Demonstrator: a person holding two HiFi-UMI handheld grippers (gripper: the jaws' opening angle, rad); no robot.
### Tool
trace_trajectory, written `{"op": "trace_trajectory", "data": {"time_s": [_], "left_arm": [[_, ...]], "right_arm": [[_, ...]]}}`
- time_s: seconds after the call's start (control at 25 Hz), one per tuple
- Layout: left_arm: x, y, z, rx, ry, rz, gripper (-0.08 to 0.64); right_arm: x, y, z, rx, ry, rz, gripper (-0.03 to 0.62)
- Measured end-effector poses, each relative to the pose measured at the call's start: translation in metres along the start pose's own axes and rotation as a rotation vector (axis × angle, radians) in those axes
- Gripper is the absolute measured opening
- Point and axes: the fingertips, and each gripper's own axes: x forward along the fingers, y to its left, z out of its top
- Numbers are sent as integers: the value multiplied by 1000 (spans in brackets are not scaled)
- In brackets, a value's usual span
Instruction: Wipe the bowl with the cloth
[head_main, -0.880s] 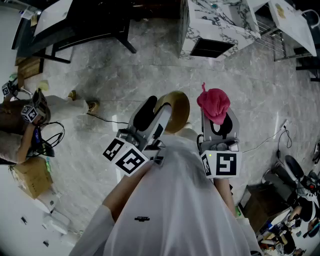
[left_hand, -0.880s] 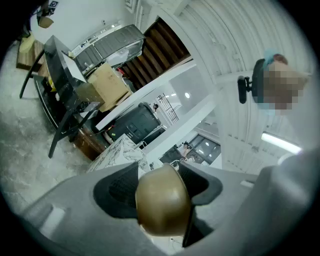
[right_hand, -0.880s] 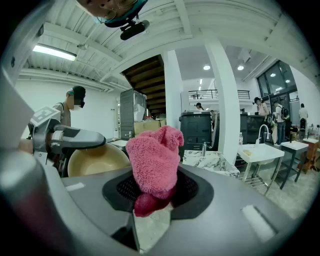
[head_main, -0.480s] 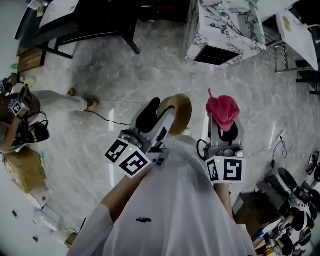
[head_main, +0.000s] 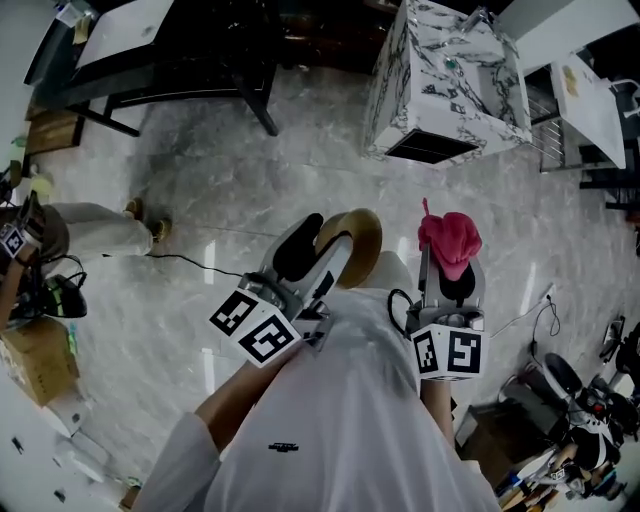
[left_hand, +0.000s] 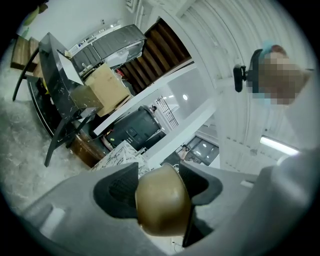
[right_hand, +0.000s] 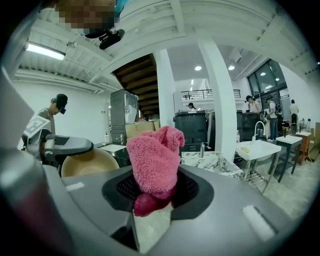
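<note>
Left gripper (head_main: 318, 232) is clamped on the bowl (head_main: 358, 232). The rim is pinched between the jaws and the tan outer wall is seen dead centre in the left gripper view. The bowl is carried on edge, and its hollow side is seen at 9 o'clock in the right gripper view. It is probably turned that way so the inside is presented to the cloth.

Right gripper (head_main: 452, 262) is closed on the pink cloth (head_main: 450, 232). The cloth is bunched and a wad is left standing proud of the jaws, which is judged to serve as the wiping pad.

In the head view the bowl is at 12 o'clock from the torso and the cloth at 1 o'clock. They are near each other with a gap between them, so no contact is made and wiping is judged not yet begun.

Both items are held in mid-air with no bench under them. Only a glossy grey marble-look floor (head_main: 200, 170) is below.

Room, head view:
- A marble-patterned block (head_main: 445, 80) is at 1 o'clock.
- A dark table (head_main: 150, 50) is at 11 o'clock.
- Another person (head_main: 60, 235) is at 9 o'clock, with a cable (head_main: 200, 250) trailing across the floor.
- A cardboard box (head_main: 35, 360) is at 8 o'clock.
- Loose gear is at 4 o'clock.
</note>
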Motion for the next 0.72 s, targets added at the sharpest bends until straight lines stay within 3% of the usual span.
{"op": "trace_trajectory", "data": {"time_s": [0.32, 0.52, 0.72], "left_arm": [[55, 16, 20, -13, -4, 13, 256], [122, 29, 26, -24, -47, 67, 256], [224, 37, 29, -68, -83, 136, 256]], "right_arm": [[62, -49, 17, -48, 20, -38, 141], [128, -84, 33, -72, 1, 65, 141], [202, -156, 49, -103, 31, 162, 140]]}}
